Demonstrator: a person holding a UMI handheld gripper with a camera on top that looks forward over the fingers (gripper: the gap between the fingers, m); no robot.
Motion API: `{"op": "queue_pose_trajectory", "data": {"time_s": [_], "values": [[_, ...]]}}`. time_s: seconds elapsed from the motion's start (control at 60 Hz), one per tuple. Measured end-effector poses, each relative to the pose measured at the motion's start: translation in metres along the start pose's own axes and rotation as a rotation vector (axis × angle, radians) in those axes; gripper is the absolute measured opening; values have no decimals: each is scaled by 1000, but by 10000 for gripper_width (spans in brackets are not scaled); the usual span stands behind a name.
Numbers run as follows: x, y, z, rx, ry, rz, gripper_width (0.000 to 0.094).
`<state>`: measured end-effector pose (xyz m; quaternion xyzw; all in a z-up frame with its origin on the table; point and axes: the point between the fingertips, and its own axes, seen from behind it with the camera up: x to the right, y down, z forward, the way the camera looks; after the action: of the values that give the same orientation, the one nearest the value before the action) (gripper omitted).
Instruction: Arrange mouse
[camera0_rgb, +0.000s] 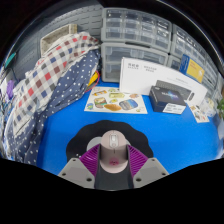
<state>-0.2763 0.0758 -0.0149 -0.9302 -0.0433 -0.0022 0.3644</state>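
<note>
A beige computer mouse (112, 151) with a scroll wheel sits between my gripper's (112, 162) two fingers, over a round black pad (112, 130) on the blue table (60, 130). The purple finger pads (93, 157) press against both sides of the mouse. The gripper is shut on the mouse. The mouse's rear end is hidden by the gripper body.
A white product box (150, 78) and a black box (170, 97) lie beyond the pad. A printed card (113, 99) lies ahead. A plaid and dotted cloth (50, 85) drapes at the left. Clear plastic drawer units (135, 35) stand at the back.
</note>
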Motion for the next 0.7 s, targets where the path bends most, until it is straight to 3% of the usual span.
{"op": "queue_pose_trajectory", "data": {"time_s": [0.15,0.233,0.483,0.7], "values": [[-1,0,1,-15,-19,12,515],[2,-8,-9,-6,-35,29,879],[64,-64,-105,133,-47,12,863],[161,-77,-212,266,-17,-8,862]]}}
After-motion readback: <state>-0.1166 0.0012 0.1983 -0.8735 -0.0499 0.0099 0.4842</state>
